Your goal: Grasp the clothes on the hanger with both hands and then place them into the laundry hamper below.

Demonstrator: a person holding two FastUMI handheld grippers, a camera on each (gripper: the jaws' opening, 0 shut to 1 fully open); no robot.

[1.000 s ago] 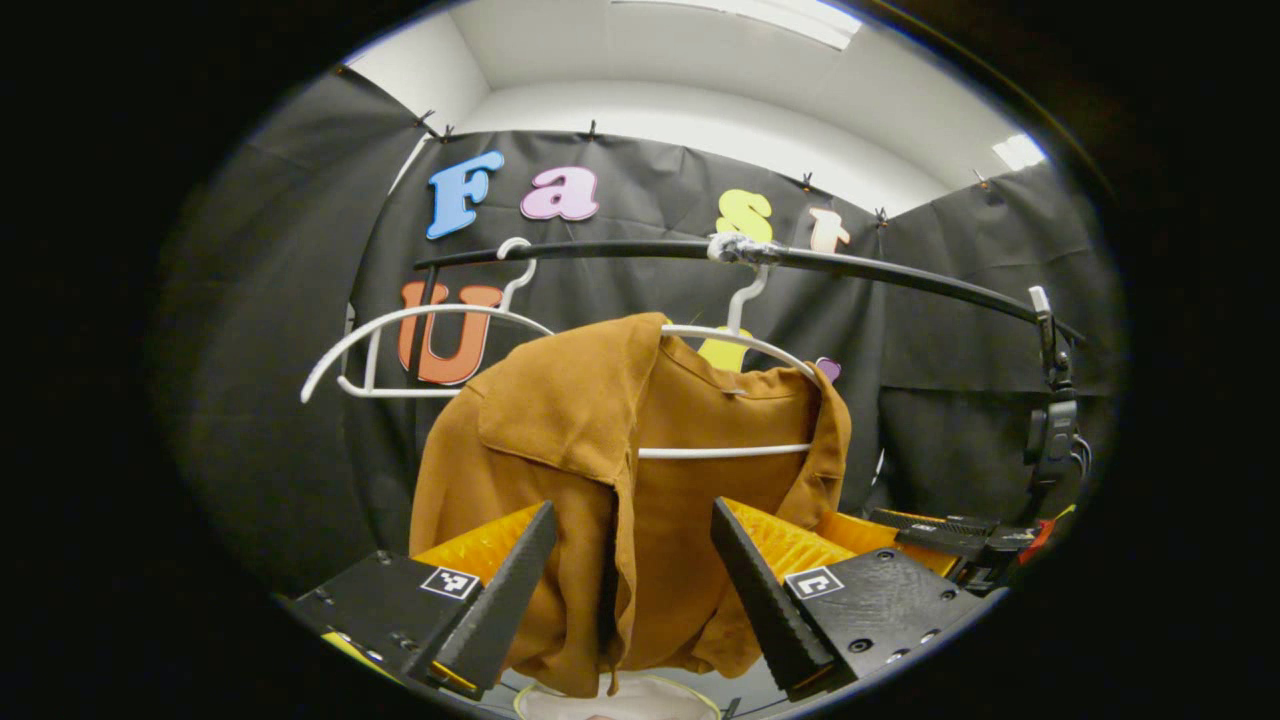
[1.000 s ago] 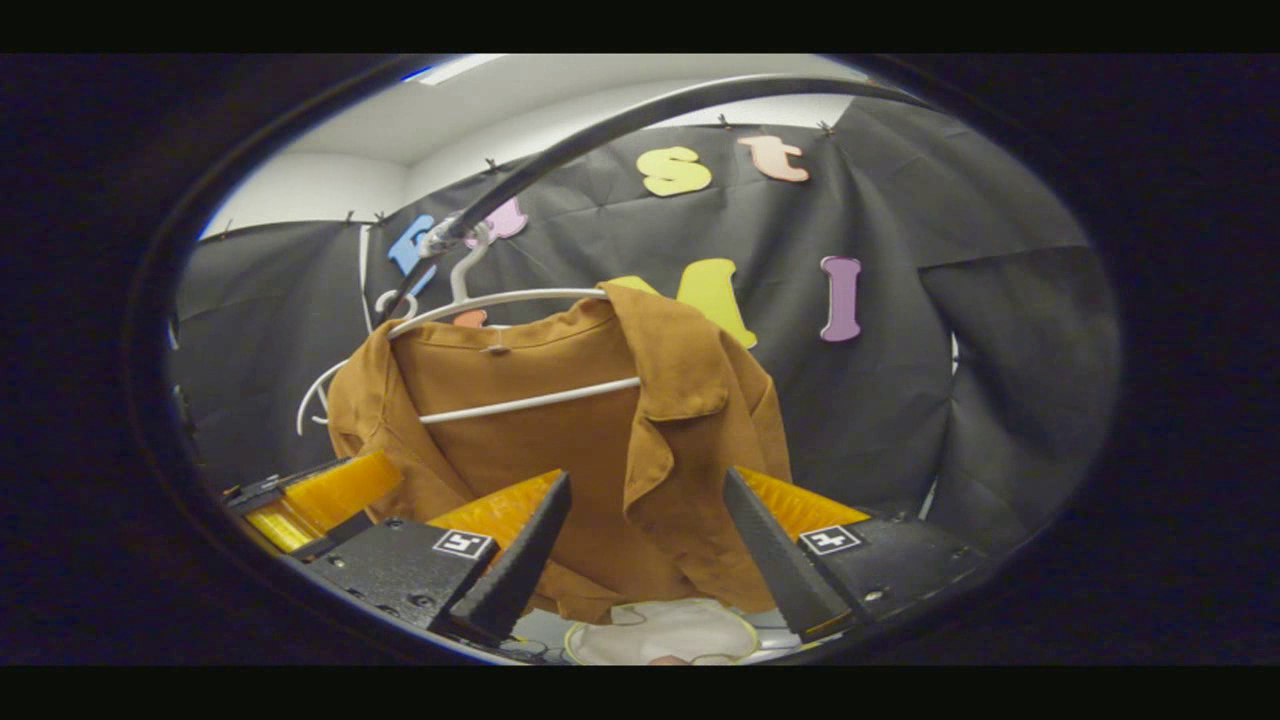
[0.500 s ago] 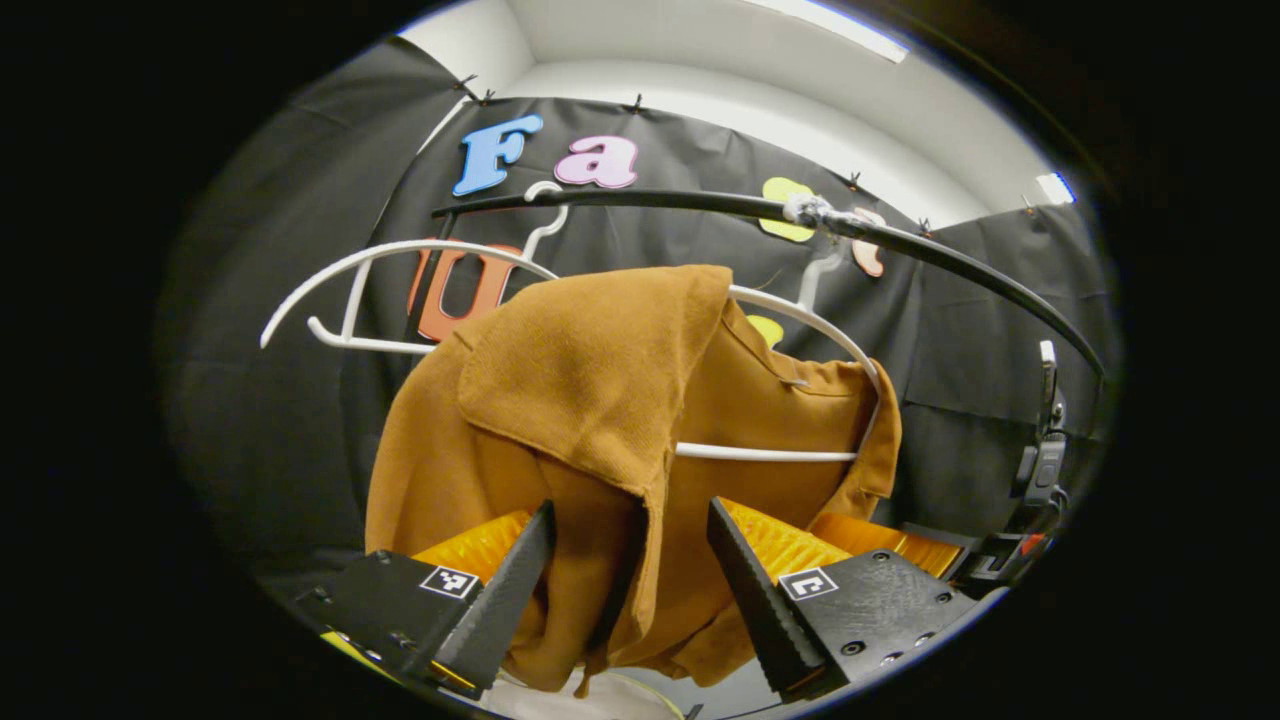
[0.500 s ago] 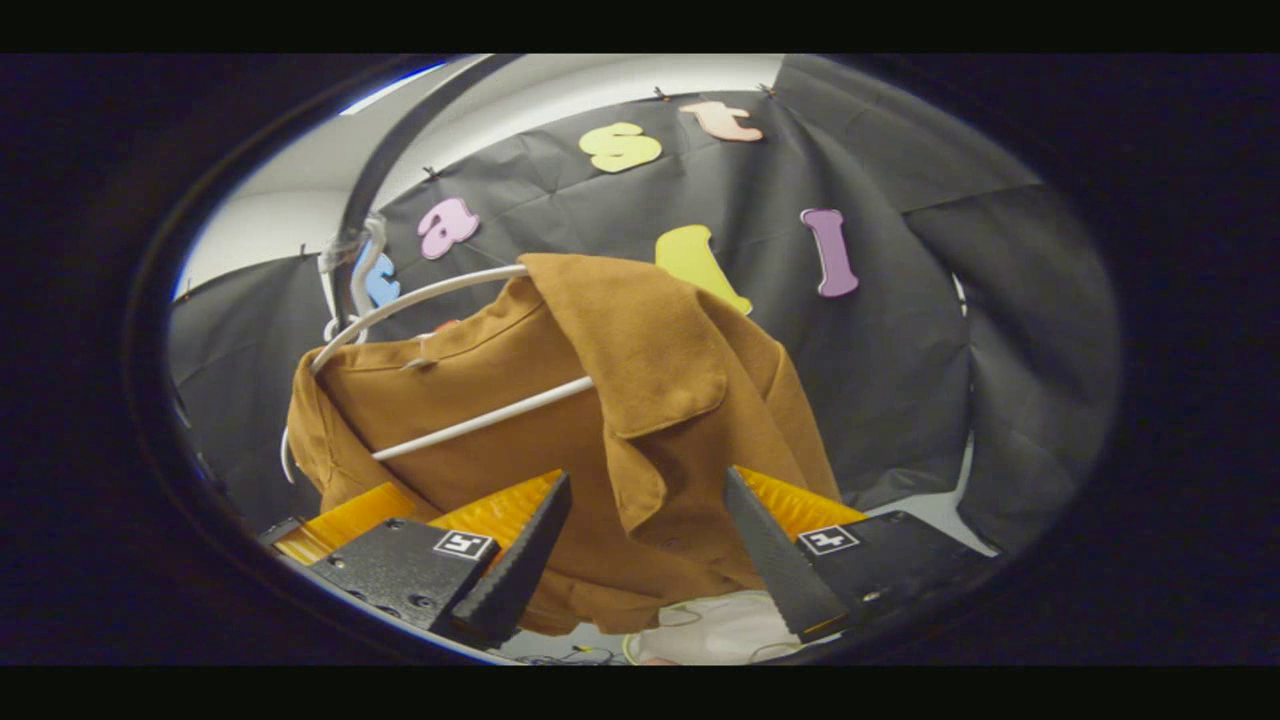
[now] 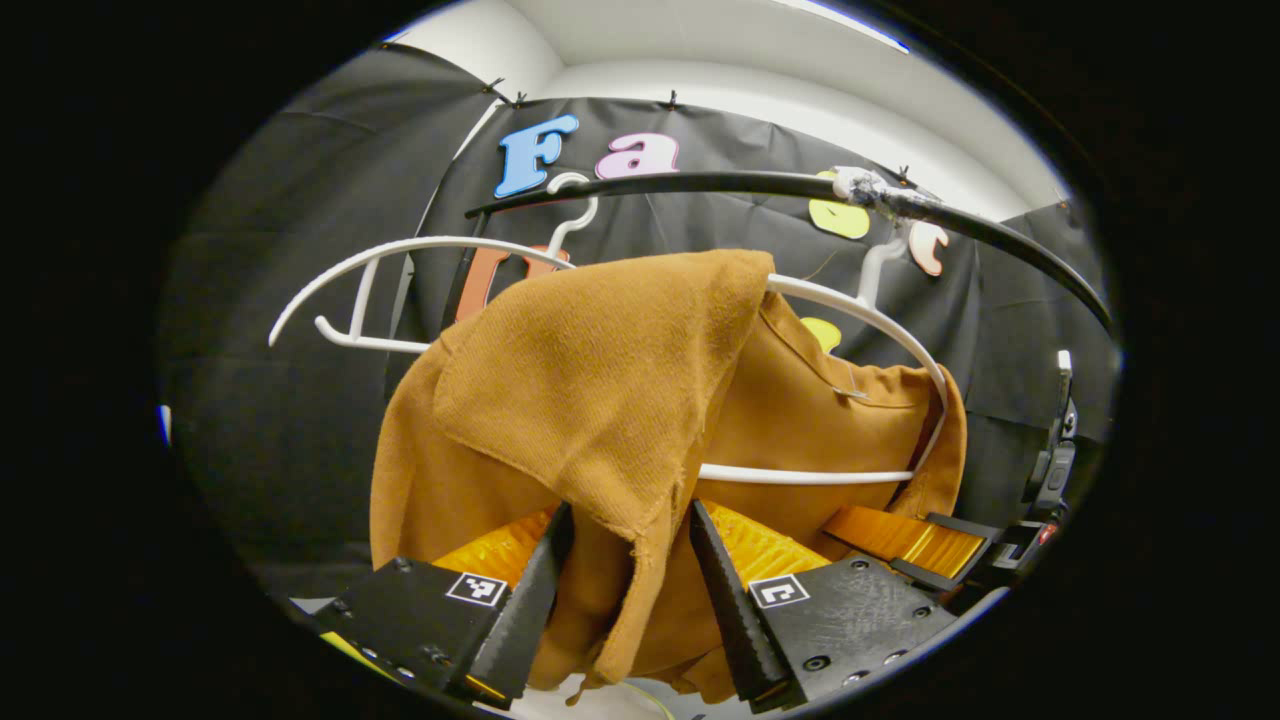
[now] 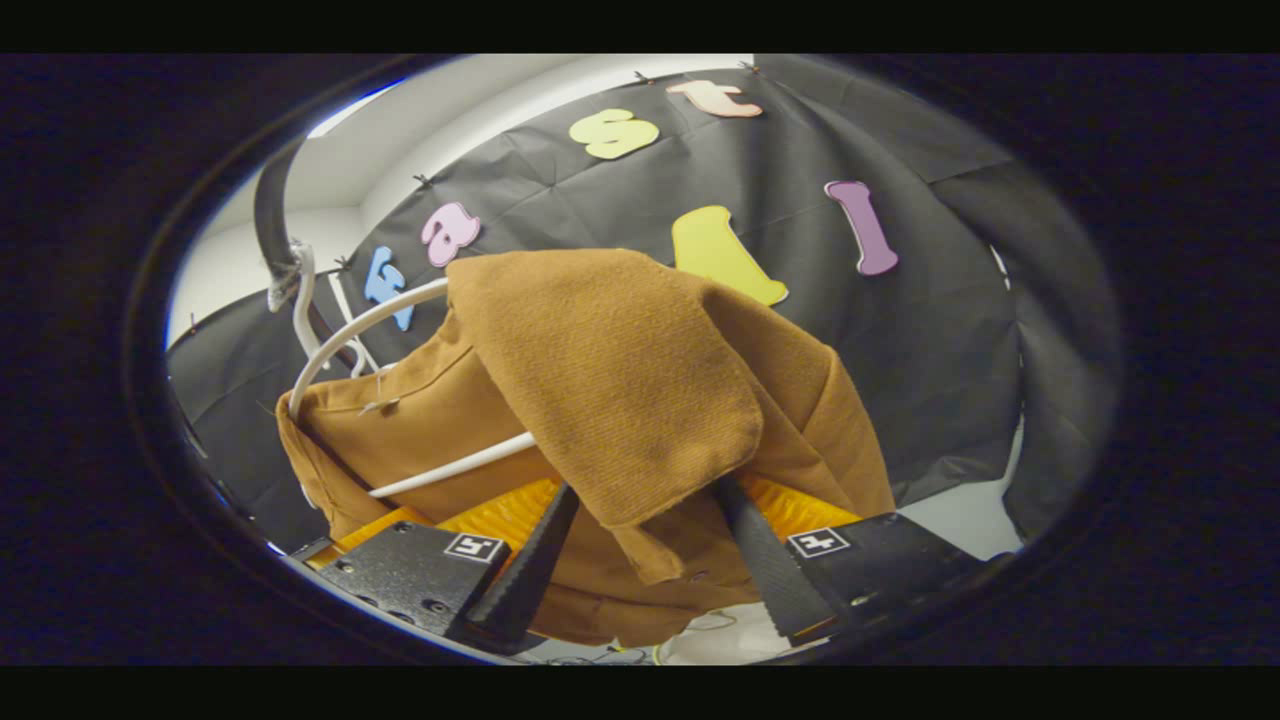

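A brown shirt (image 5: 600,380) hangs on a white hanger (image 5: 850,310) from a black rail (image 5: 700,185). My left gripper (image 5: 628,545) is open, and a front flap of the shirt hangs down between its fingers. In the right gripper view the same shirt (image 6: 620,380) fills the middle on its hanger (image 6: 350,330). My right gripper (image 6: 645,500) is open, and the other lapel drapes over the gap and hides its tips. The right gripper (image 5: 900,540) also appears low at the right of the left gripper view. A sliver of the white hamper (image 6: 700,645) peeks out below the shirt.
A second, bare white hanger (image 5: 400,250) hangs on the rail to the left of the shirt. A small dark device on a stand (image 5: 1055,450) stands at the far right. The booth's black cloth wall closes off the back and sides.
Both grippers have moved in close to the shirt, so its flaps now lie between their fingers. The left gripper's fingers have drawn a little nearer together.
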